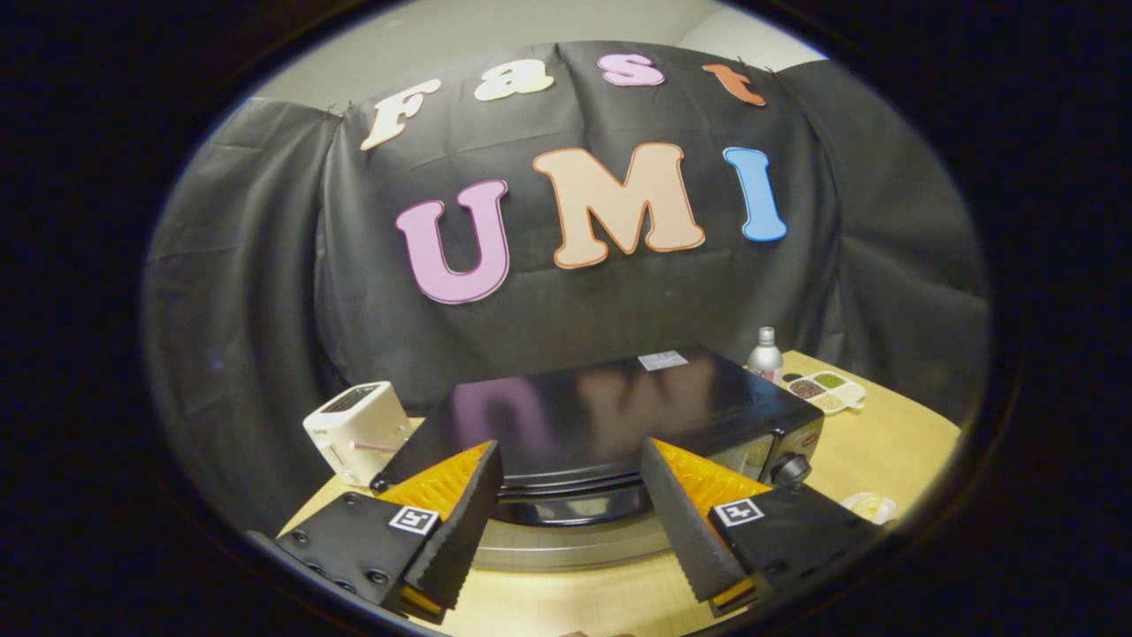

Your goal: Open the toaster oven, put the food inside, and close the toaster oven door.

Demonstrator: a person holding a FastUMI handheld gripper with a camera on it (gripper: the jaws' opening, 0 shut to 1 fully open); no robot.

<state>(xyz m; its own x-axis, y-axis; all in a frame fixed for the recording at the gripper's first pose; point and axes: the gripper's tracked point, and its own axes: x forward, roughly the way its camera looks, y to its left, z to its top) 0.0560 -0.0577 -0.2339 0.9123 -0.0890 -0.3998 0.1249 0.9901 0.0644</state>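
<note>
A black toaster oven (601, 416) with a glossy top sits on the wooden table (566, 602), just ahead of my fingers and a little below them. Its door (575, 518) faces me and looks shut, with a dark handle bar along the top of the glass. A black knob (790, 469) shows on its front right. My gripper (570, 531) hovers above the table in front of the door, fingers wide apart with nothing between them. A small white dish (871, 507) holding something pale lies on the table right of the oven.
A white pop-up toaster (356, 431) stands left of the oven. Behind the oven's right corner are a silver bottle (765, 354) and a white divided dish (824, 389) of grains. The black cloth wall closes off the back.
</note>
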